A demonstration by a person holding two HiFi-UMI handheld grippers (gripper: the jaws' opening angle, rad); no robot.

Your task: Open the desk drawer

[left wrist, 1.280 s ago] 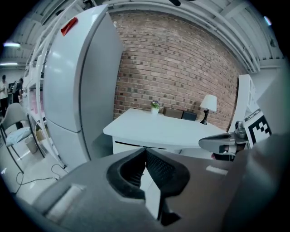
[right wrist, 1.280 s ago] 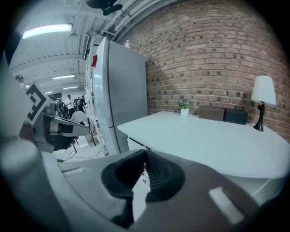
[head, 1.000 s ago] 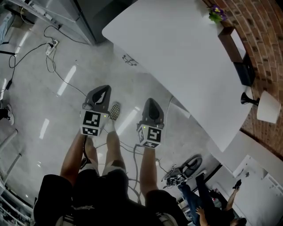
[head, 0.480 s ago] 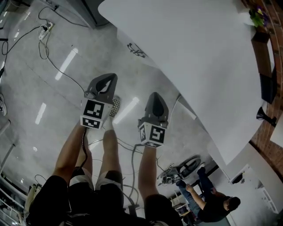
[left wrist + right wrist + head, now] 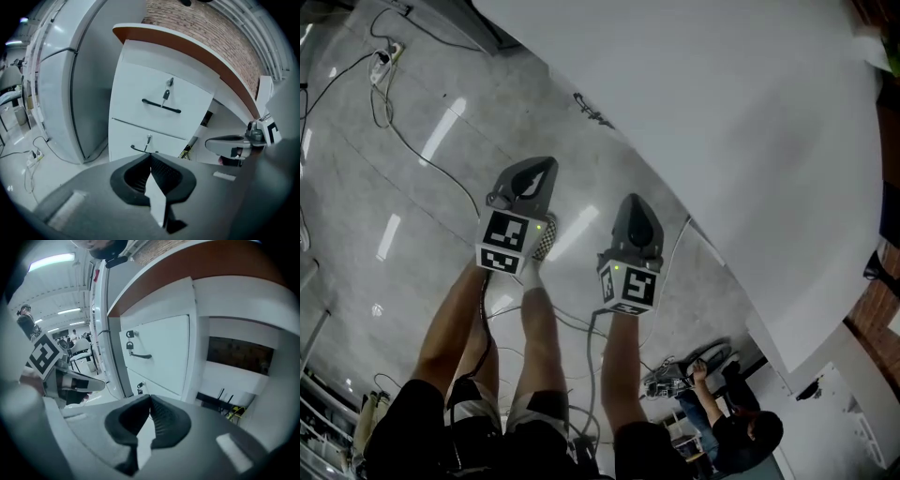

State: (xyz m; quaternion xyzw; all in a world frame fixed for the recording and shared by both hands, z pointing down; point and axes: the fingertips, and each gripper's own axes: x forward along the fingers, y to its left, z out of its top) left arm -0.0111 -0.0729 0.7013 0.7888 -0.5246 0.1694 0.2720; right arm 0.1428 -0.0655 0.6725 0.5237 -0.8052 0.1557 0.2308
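Two markers, maybe codes, on left hand-held gripper.

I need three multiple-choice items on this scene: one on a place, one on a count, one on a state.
1. Where are the drawers relative to the desk top? A above it; B under it; C far from it.
2. How many drawer handles show in the left gripper view? A one; B two; C four.
3. The left hand-held gripper is: A shut, empty; B open; C holding a key.
B: they sit beneath it. B: one per drawer front. A: its jaws meet on nothing.
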